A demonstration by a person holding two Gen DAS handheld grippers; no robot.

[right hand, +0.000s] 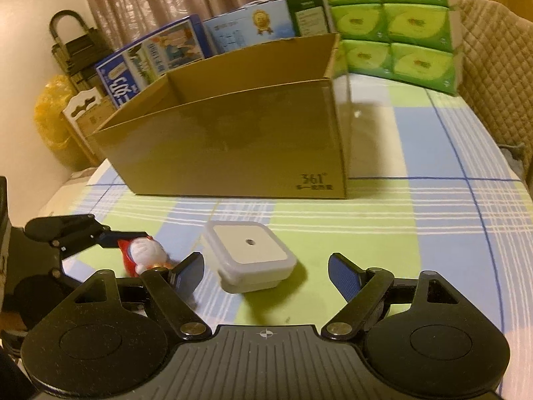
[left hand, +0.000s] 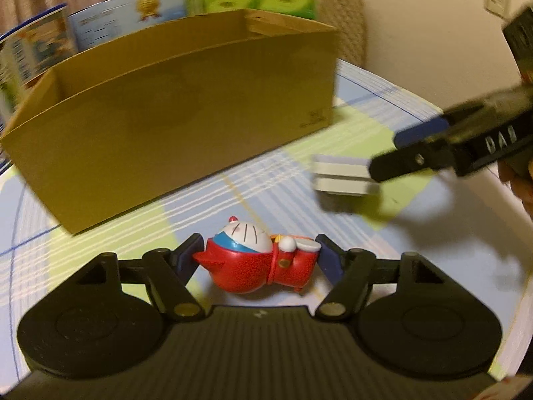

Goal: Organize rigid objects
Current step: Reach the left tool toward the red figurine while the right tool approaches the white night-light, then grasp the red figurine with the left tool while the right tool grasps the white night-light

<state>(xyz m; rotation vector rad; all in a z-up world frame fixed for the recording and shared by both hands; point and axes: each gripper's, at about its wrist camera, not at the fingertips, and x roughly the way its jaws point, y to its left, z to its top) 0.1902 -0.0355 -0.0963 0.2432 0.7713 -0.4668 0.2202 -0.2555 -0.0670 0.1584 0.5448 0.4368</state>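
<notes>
My left gripper point(left hand: 260, 256) is shut on a red and white Doraemon figurine point(left hand: 260, 260), which lies on its side between the pads just above the checked tablecloth point(left hand: 266, 183). The figurine also shows in the right wrist view point(right hand: 141, 255), held by the left gripper point(right hand: 130, 243). My right gripper point(right hand: 266, 271) is open, with a small square white lidded container point(right hand: 250, 255) resting on the cloth between and just ahead of its fingers. In the left wrist view the container point(left hand: 343, 175) lies at the right gripper's fingertips point(left hand: 393, 156). An open cardboard box point(right hand: 240, 140) stands behind.
Blue printed boxes point(right hand: 156, 56) and stacked green tissue packs point(right hand: 393, 23) stand behind the cardboard box point(left hand: 173, 113). A quilted chair back point(right hand: 493, 83) is at the far right. The table edge curves off at left and right.
</notes>
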